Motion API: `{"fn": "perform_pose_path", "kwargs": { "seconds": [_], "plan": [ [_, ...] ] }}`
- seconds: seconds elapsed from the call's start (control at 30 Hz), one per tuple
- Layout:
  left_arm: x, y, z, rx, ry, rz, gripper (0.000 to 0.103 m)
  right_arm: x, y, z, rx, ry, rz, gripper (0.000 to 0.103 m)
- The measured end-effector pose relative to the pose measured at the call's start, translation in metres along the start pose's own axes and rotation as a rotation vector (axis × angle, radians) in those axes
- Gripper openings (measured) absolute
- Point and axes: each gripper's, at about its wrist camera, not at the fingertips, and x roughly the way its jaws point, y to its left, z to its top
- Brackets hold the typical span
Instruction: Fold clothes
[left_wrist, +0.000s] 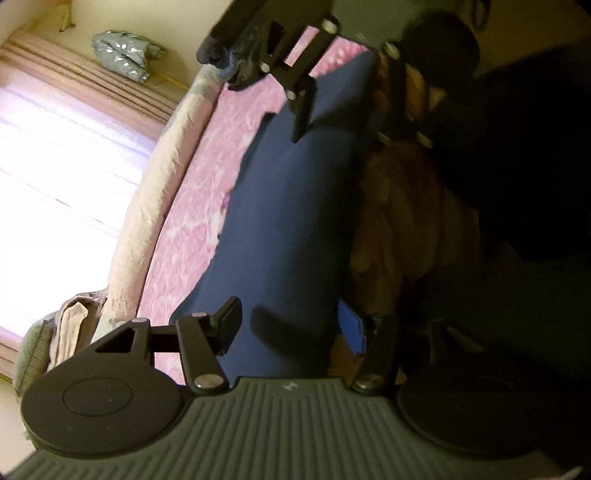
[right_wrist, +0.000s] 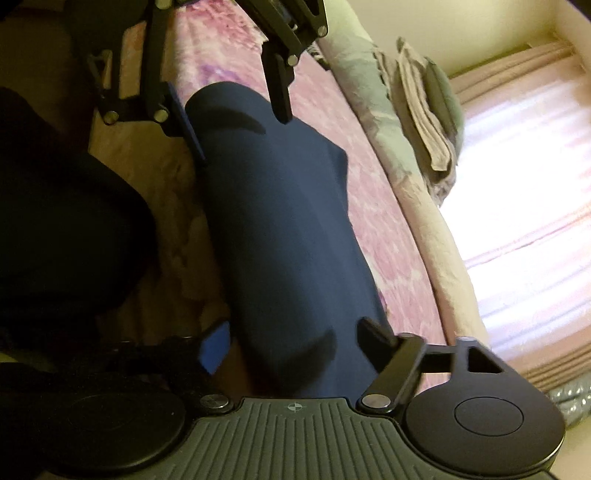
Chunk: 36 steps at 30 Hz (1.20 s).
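Note:
A navy garment (left_wrist: 284, 221) (right_wrist: 288, 229) lies as a long, flat, narrow strip on a pink patterned bedspread (left_wrist: 192, 221) (right_wrist: 388, 229). My left gripper (left_wrist: 291, 326) (right_wrist: 240, 129) straddles one end of the strip. The jaws are apart, one finger over each long edge, and they cast a shadow on the cloth. My right gripper (right_wrist: 295, 343) (left_wrist: 341, 125) straddles the opposite end the same way. The cloth under both looks smooth, not pinched or lifted. The two grippers face each other along the strip.
A rolled cream quilt (left_wrist: 147, 221) (right_wrist: 424, 229) runs along the bed's far side, with folded towels (left_wrist: 70, 332) (right_wrist: 424, 110) on it. Behind is a bright curtained window (left_wrist: 55, 184). A person in dark clothing (left_wrist: 517, 166) (right_wrist: 55, 221) stands by a tan blanket (left_wrist: 399, 221).

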Motion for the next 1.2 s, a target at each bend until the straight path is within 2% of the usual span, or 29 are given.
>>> {"fn": "perform_pose_path", "kwargs": {
  "seconds": [0.1,0.27,0.43,0.53,0.57,0.6,0.67,0.77,0.93,0.97,1.0,1.03,1.1,1.2],
  "plan": [
    [0.005,-0.006,-0.002,0.032,0.022,0.012,0.054,0.0,-0.007,-0.002,0.024,-0.007,0.011,0.036],
    [0.019,-0.007,0.006,0.093,0.059,0.07,0.054,-0.015,-0.021,-0.003,0.07,-0.03,-0.002,0.035],
    [0.033,-0.011,0.012,0.141,0.104,0.067,0.044,-0.027,-0.017,-0.005,0.122,-0.037,-0.003,0.035],
    [0.033,0.0,0.011,0.096,0.1,0.042,0.036,-0.033,-0.009,-0.008,0.121,-0.038,-0.019,0.035],
    [0.033,0.005,0.011,0.074,0.095,0.033,0.034,-0.033,-0.005,-0.008,0.108,-0.031,-0.032,0.039],
    [0.031,0.012,0.011,0.049,0.092,0.024,0.033,-0.033,-0.002,-0.008,0.095,-0.024,-0.045,0.057],
    [0.029,0.025,0.011,0.0,0.085,0.002,0.033,-0.033,0.003,-0.007,0.08,-0.042,-0.072,0.073],
    [0.025,0.044,0.014,-0.053,0.075,-0.021,0.033,-0.03,0.008,-0.002,0.051,-0.069,-0.086,0.073],
    [0.017,0.054,0.02,-0.054,0.066,-0.016,0.033,-0.013,0.008,0.01,0.001,-0.075,-0.124,0.073],
    [0.016,0.05,0.019,-0.041,0.068,-0.007,0.034,-0.008,0.006,0.011,-0.005,-0.062,-0.131,0.069],
    [0.016,0.046,0.018,-0.028,0.07,0.002,0.036,-0.003,0.003,0.012,-0.005,-0.042,-0.121,0.038],
    [0.016,0.042,0.017,-0.016,0.072,0.011,0.038,0.001,0.0,0.013,-0.005,-0.021,-0.109,0.035],
    [0.019,0.027,0.015,0.053,0.077,0.059,0.051,0.0,-0.01,0.015,0.042,-0.022,-0.073,0.031],
    [0.024,0.005,0.012,0.158,0.084,0.132,0.054,-0.008,-0.021,0.015,0.062,-0.032,-0.057,0.029]
  ]
}}
